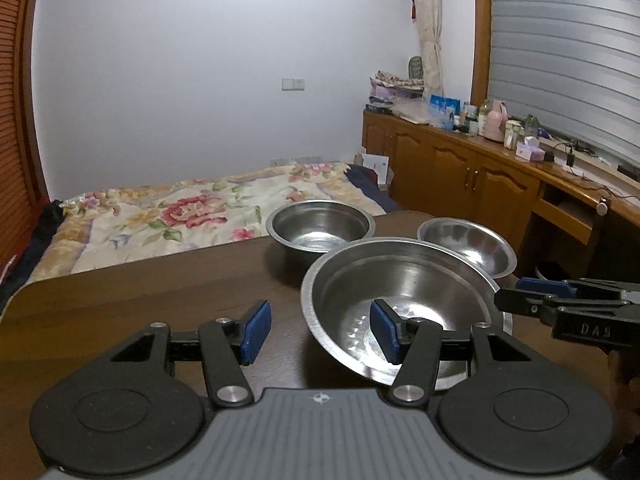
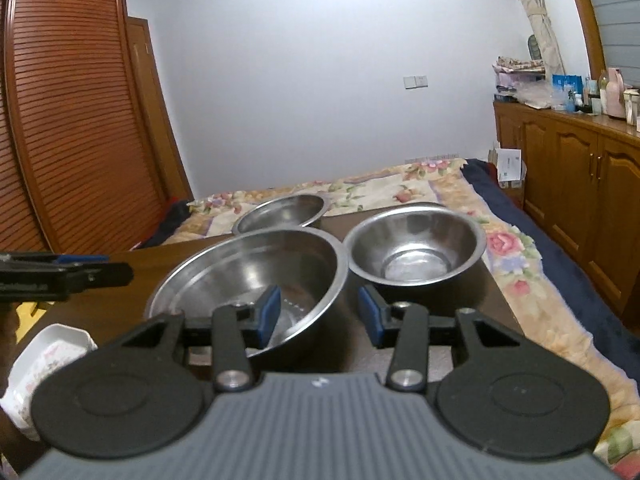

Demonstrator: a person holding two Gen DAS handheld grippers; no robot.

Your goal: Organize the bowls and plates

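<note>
The large steel bowl point(image 2: 248, 280) sits mid-table point(image 1: 120, 312), two smaller bowls point(image 2: 414, 248) just behind it. My right gripper point(image 2: 318, 314) straddles its rim, fingers half open, gripping nothing; the left gripper point(image 1: 320, 332) likewise. I judge a thin, slick rim could slip or tip into those neighbours.

Three bowls on table point(image 1: 140, 300), largest bowl point(image 1: 400, 292) nearest, two smaller bowls behind it

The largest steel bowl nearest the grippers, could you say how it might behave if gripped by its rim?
The largest steel bowl looks rigid, thin and probably light. Its polished rim may slip between the fingers. Already sitting tilted, it would likely rock or swing from a one-sided hold.
</note>
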